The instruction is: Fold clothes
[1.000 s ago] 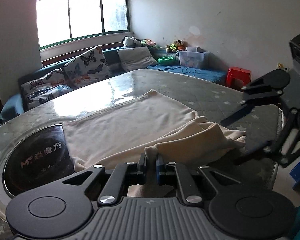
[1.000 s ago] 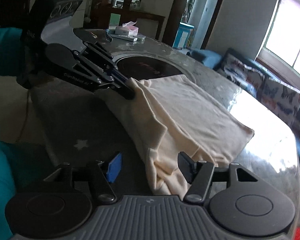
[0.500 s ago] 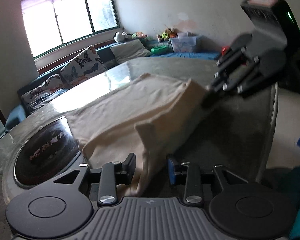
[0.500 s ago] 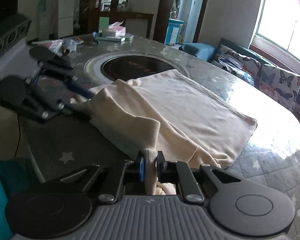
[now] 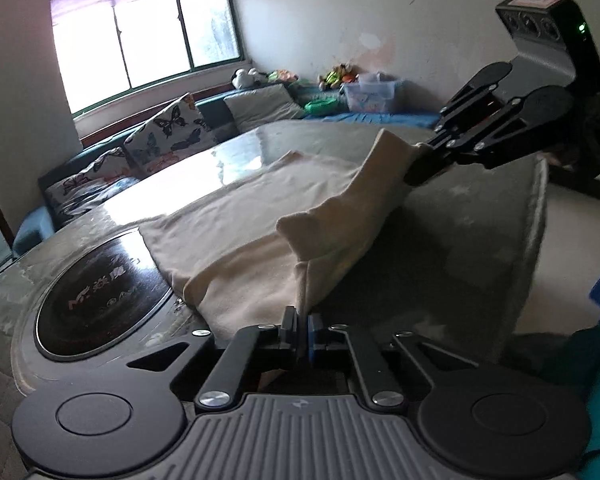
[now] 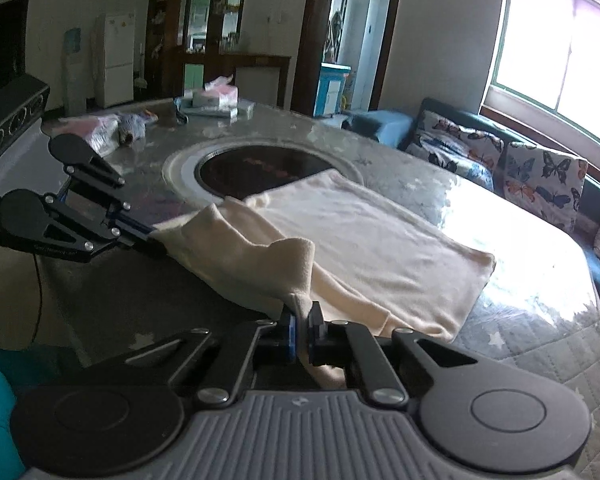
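left claw point(image 5: 302, 334): clamped on near hem of cream garment point(image 5: 260, 216)
right claw point(image 6: 300, 334): clamped on same hem
garment: hem lifted off bench point(image 5: 460, 240); remainder laid flat, stretching away ahead of both claws

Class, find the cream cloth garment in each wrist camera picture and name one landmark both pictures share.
Left wrist view: the cream cloth garment lies mid-frame, its near edge lifted between the left gripper and the right gripper at upper right.
Right wrist view: it spreads across the centre, pinched by the right gripper and the left gripper.
Shared landmark: the round black cooktop.
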The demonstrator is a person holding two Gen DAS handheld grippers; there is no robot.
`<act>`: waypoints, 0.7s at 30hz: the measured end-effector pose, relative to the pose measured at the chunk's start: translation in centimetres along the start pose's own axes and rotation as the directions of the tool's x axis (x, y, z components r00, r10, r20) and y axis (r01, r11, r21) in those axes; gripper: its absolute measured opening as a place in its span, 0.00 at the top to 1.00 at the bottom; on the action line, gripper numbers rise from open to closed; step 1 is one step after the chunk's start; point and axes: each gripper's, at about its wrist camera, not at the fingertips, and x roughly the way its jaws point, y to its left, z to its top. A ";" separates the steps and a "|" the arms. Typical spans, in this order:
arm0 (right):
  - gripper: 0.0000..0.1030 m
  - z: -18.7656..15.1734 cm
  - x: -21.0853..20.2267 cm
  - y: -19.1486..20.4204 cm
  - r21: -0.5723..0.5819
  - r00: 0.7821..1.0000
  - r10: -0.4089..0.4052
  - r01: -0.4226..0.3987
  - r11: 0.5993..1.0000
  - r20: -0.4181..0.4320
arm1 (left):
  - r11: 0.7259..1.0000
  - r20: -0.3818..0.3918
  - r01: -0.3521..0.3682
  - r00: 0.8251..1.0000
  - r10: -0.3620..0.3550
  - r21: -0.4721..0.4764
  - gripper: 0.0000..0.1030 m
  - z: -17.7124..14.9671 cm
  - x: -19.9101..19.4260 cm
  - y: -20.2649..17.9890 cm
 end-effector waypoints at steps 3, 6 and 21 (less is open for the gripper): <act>0.96 0.2 -2.5 0.4 -0.008 0.999 0.027 -0.027 1.000 0.022 | 0.999 0.018 0.034 0.999 -0.035 0.012 0.95 0.2 -2.2 -0.8; 0.96 0.2 -5.1 1.1 -0.017 0.998 0.062 -0.062 0.998 0.022 | 0.997 0.042 0.076 0.996 -0.076 -0.016 0.95 0.3 -5.0 -1.3; 0.96 2.8 -5.8 -0.8 0.024 0.999 0.033 -0.033 0.999 0.010 | 0.995 0.116 0.022 0.993 -0.011 -0.097 0.95 5.0 -2.3 3.3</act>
